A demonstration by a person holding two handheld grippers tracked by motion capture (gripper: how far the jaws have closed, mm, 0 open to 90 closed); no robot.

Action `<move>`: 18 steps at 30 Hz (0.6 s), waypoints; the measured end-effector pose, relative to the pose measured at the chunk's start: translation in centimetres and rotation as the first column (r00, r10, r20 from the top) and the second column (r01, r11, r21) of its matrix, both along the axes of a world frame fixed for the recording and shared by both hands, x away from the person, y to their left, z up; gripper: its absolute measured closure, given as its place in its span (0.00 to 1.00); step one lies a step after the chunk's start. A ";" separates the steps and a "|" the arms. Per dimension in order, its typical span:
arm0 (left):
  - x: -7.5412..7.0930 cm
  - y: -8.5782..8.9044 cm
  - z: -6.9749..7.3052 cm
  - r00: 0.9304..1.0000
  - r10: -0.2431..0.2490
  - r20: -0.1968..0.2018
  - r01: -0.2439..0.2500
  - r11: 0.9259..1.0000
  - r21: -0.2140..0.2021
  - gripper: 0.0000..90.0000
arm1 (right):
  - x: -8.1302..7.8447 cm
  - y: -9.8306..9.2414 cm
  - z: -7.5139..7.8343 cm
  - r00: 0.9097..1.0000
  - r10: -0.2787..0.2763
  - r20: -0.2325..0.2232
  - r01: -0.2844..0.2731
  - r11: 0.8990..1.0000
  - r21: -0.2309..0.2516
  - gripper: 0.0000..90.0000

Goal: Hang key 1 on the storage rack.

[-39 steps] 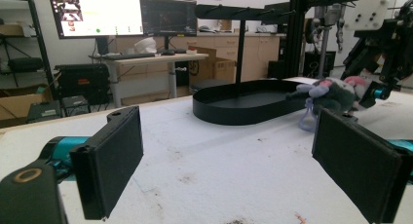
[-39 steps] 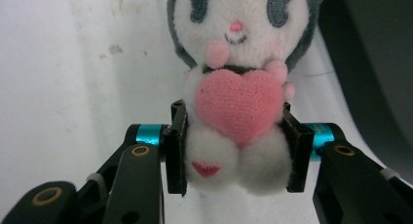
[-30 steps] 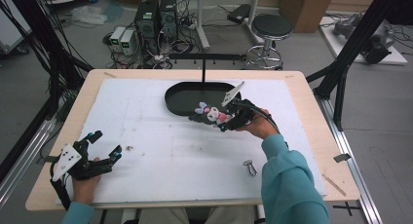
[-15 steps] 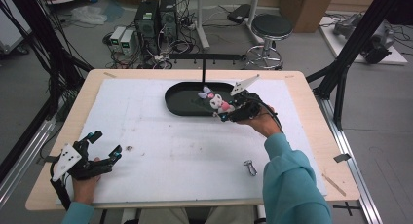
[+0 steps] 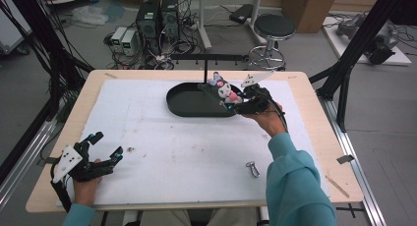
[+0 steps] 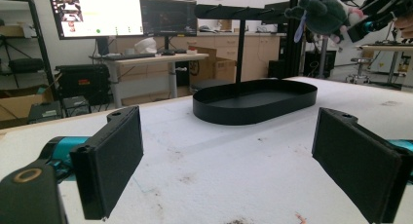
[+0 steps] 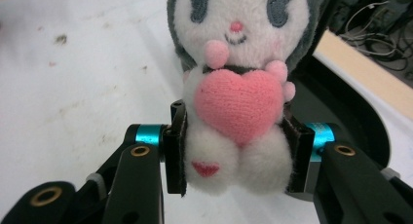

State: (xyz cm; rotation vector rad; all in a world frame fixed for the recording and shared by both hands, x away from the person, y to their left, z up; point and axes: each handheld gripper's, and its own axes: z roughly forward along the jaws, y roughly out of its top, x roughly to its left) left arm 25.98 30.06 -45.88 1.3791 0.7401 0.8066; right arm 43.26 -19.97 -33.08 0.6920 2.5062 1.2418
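Black pads of the right gripper (image 7: 234,158) press on both flanks of one plush toy (image 7: 237,83), clamping it at the lower body. The toy is white with a dark grey hood, and it hugs a pink heart against its chest. In the high view the right gripper (image 5: 235,100) carries the plush toy (image 5: 222,89) in the air above the right end of one black oval tray (image 5: 184,105), close to the thin post of a black stand (image 5: 205,69) that rises from the tray.

Near the front left corner of the surface (image 5: 162,137), the left gripper (image 5: 105,150) rests with its jaws spread wide and nothing between them; its own camera looks across the white surface at the tray (image 6: 253,101), well apart from it.

One small metal clip (image 5: 252,168) lies on the surface near the person's right sleeve (image 5: 295,186).
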 end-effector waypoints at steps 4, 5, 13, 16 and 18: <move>0.0 0.0 0.0 1.000 0.000 0.000 0.000 1.000 0.004 0.13 | 0.2 -0.1 0.6 0.998 -0.048 0.030 0.048 0.999 0.016 0.62; 0.0 0.0 0.0 1.000 0.000 0.000 0.000 1.000 0.004 0.13 | 0.2 -0.1 0.6 0.998 -0.048 0.030 0.048 0.999 0.016 0.62; 0.0 0.0 0.0 1.000 0.000 0.001 0.000 1.000 0.004 0.13 | 0.6 0.4 1.5 0.990 -0.132 0.051 0.129 0.990 0.055 0.62; 0.0 0.0 0.0 1.000 0.000 0.001 0.000 1.000 0.003 0.13 | 0.8 0.4 1.5 0.988 -0.149 0.048 0.146 0.987 0.070 0.62; 0.0 0.0 0.0 1.000 0.000 0.001 0.000 1.000 0.000 0.13 | 0.9 0.4 1.6 0.986 -0.161 0.052 0.157 0.985 0.071 0.62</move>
